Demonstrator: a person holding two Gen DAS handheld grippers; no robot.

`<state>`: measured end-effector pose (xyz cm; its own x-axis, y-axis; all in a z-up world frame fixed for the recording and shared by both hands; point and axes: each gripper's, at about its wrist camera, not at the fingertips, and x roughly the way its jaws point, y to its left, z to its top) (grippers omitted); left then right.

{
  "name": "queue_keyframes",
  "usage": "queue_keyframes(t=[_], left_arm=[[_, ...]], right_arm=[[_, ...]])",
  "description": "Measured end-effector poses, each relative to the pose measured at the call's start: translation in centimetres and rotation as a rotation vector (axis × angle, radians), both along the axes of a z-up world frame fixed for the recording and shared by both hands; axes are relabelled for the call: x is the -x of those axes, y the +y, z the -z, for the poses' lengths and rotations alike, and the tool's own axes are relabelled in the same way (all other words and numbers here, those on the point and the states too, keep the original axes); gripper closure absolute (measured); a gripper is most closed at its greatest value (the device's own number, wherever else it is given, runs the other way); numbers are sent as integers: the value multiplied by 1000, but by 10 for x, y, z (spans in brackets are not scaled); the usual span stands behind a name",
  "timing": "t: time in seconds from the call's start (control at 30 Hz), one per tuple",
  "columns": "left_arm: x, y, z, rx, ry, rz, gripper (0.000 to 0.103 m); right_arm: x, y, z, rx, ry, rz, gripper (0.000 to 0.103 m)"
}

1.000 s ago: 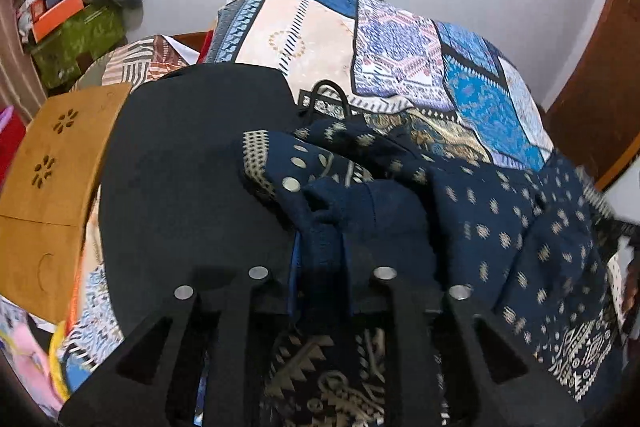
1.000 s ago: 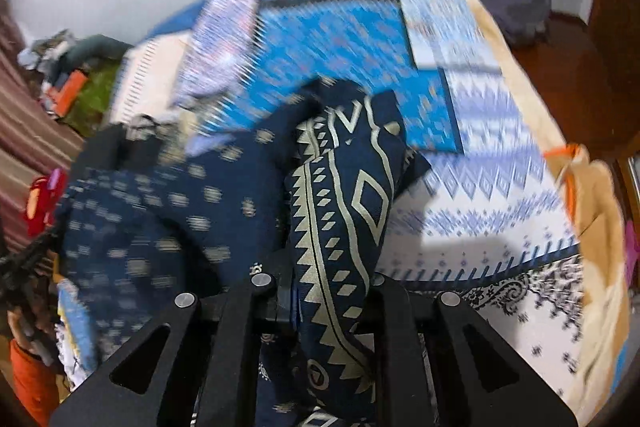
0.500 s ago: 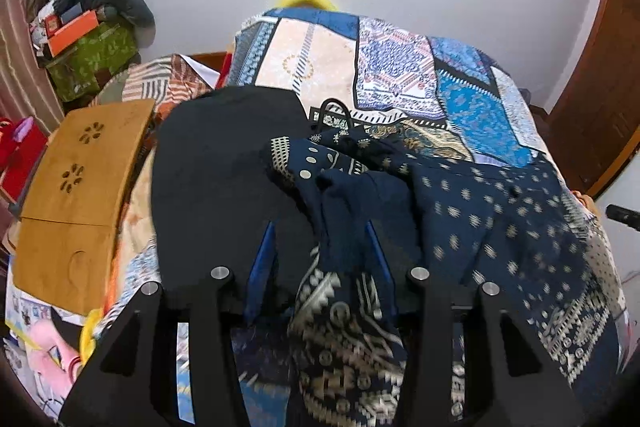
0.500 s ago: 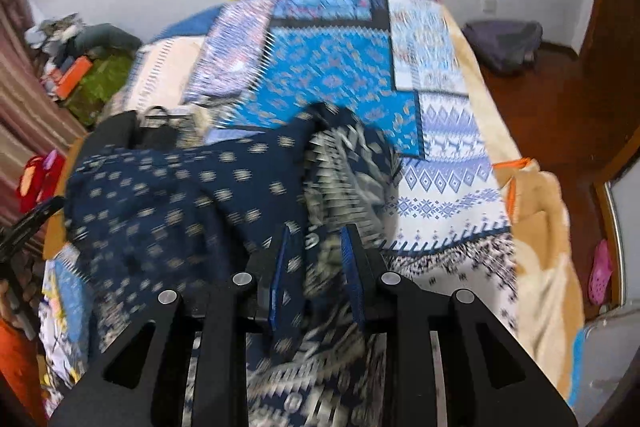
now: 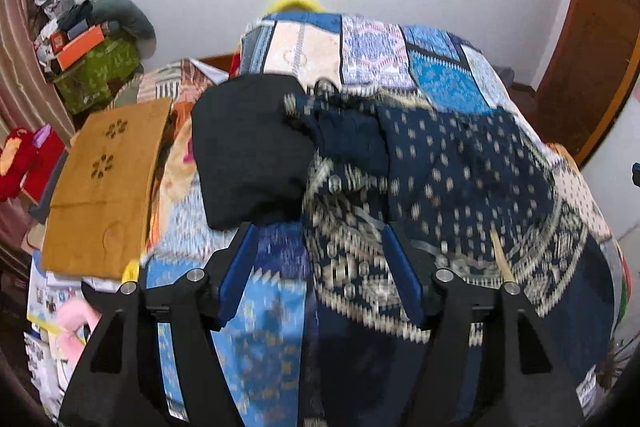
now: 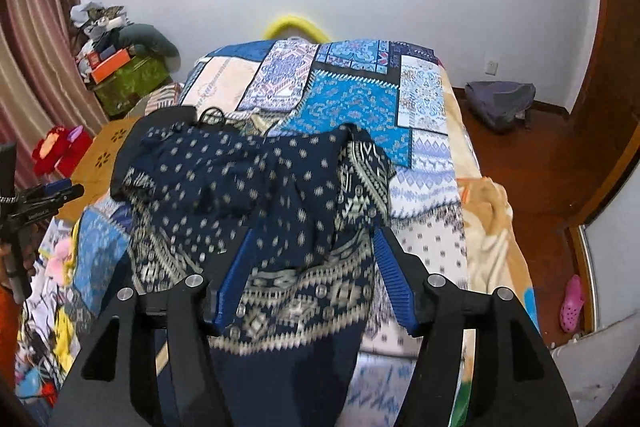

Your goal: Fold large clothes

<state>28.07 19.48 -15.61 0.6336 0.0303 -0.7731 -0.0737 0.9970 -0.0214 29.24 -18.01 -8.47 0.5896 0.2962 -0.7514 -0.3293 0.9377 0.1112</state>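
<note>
A large navy garment (image 5: 460, 183) with cream dots and a patterned cream border lies spread and rumpled on the patchwork bed (image 5: 376, 51). It also shows in the right wrist view (image 6: 248, 195). My left gripper (image 5: 316, 231) is open and empty, above the garment's near left edge. My right gripper (image 6: 312, 235) is open and empty, above the garment's near border. The left gripper (image 6: 40, 203) also shows at the left edge of the right wrist view.
A folded black garment (image 5: 248, 151) lies on the bed, left of the navy one. A wooden lap table (image 5: 104, 187) stands at the bed's left side. Boxes and clutter (image 5: 92, 59) sit at the far left. A grey bag (image 6: 500, 103) lies on the floor to the right.
Both grippers have opened and let go of the navy garment, then pulled back and up. The garment has dropped onto the bed and spread out.
</note>
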Motion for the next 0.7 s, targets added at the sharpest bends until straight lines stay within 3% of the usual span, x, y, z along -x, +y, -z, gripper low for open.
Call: queue_keyframes(t=[0.2,0.4,0.6,0.7], left_arm=[[27,4,41,66,99,-11,39],[48,1,91,124,197,-10,39],[59,0,146,251,322,-6,39],[65,5,163,350,330,-41,39]], right_arm=[[31,-5,22,35,49,-7,44],[49,-22,63,4,167,27,44],[60,-33,104,-69,295,59,44],[68,-27,104,-62,257,43,41]])
